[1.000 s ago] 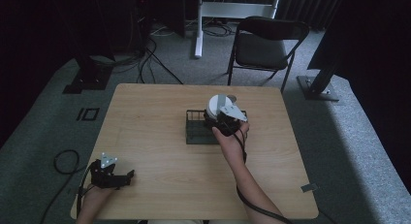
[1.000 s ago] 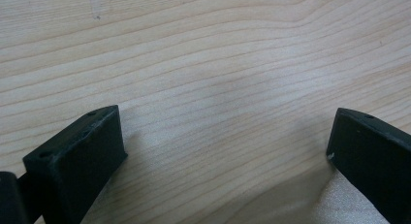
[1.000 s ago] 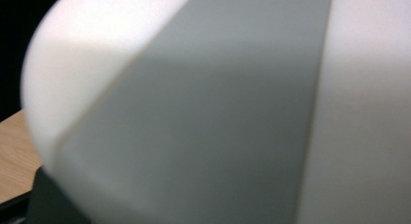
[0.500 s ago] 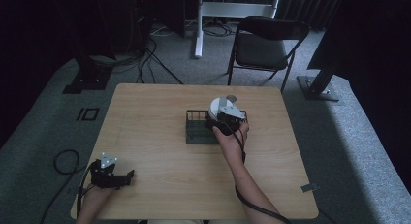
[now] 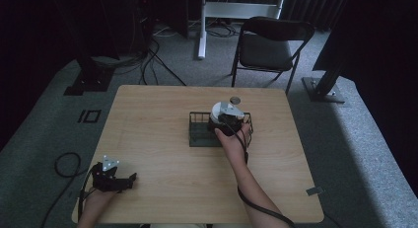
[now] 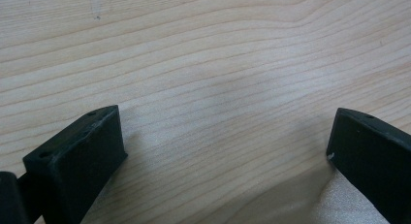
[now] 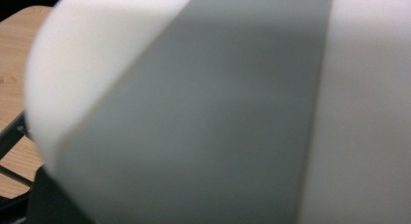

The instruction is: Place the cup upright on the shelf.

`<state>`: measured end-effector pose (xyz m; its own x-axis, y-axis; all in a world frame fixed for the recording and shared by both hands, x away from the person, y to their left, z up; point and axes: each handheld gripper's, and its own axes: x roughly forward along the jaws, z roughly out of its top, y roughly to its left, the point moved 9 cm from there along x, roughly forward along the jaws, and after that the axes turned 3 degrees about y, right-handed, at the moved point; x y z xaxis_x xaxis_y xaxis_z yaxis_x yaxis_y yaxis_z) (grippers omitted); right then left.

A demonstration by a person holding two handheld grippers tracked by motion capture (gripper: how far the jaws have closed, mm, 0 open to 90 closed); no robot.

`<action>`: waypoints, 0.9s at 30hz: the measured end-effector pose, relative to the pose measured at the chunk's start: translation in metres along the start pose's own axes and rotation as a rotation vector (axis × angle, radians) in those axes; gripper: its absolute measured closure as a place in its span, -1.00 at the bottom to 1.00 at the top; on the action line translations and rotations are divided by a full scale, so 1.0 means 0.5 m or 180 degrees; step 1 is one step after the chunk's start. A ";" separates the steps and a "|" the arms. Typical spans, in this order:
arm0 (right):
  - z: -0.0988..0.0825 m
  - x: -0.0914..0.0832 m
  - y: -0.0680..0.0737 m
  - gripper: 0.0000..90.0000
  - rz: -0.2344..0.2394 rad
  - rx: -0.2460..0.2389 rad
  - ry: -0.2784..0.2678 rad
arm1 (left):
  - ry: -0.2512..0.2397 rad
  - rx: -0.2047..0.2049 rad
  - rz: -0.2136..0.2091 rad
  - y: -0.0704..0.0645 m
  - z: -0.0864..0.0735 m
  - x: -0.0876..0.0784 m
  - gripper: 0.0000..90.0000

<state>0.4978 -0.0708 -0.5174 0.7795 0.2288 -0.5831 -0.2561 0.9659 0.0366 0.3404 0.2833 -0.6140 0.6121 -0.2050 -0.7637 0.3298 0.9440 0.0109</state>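
While the table point(image 5: 148, 139) took up most of the high view, the wire rack point(image 5: 202, 136) sat near its middle, w/ a white plate point(image 5: 220, 111) at the rack's right part under the right gripper point(image 5: 227, 123). Plate stood roughly on edge, rim up, its face turned toward the person's left; whether it rested in a slot or hung just above couldn't be told. In the right gripper view the plate point(image 7: 242, 107) showed v. close and blurred, white w/ a grey band across it, the rack's wires point(image 7: 12, 136) at the lower left. Right jaws hidden by the plate, so their state couldn't be told. A small round dark thing point(image 5: 235, 100) lay on the table just behind the rack.

Vs. half a sec ago: plate, rack and both hands sat about the same, no clear shift.

Left gripper point(image 5: 129, 179) rested on the table's near left corner, well apart from the rack, pointing right. In the left gripper view its jaws stood wide, bare wood point(image 6: 218, 78) between them.
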 end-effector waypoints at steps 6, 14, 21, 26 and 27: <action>-0.010 0.008 0.006 -0.60 0.0039 -0.0081 0.0136 | 0.0000 -0.0001 0.0000 0.000 0.000 0.000 -1.00; -0.014 0.011 0.011 -0.60 0.0079 -0.0136 0.0199 | 0.0000 -0.0001 0.0000 0.000 0.000 0.000 -1.00; -0.014 0.011 0.009 -0.60 0.0139 -0.0132 0.0209 | 0.0000 -0.0001 -0.0001 0.000 0.000 0.000 -1.00; -0.015 0.010 0.008 -0.60 0.0177 -0.0220 0.0173 | 0.0000 -0.0001 0.0000 0.000 0.000 0.000 -1.00; -0.015 0.010 0.009 -0.60 0.0176 -0.0235 0.0157 | 0.0000 -0.0001 0.0000 0.000 0.000 0.000 -1.00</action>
<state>0.4962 -0.0664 -0.5261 0.7344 0.2737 -0.6211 -0.3409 0.9400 0.0111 0.3404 0.2833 -0.6140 0.6120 -0.2052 -0.7638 0.3297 0.9440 0.0106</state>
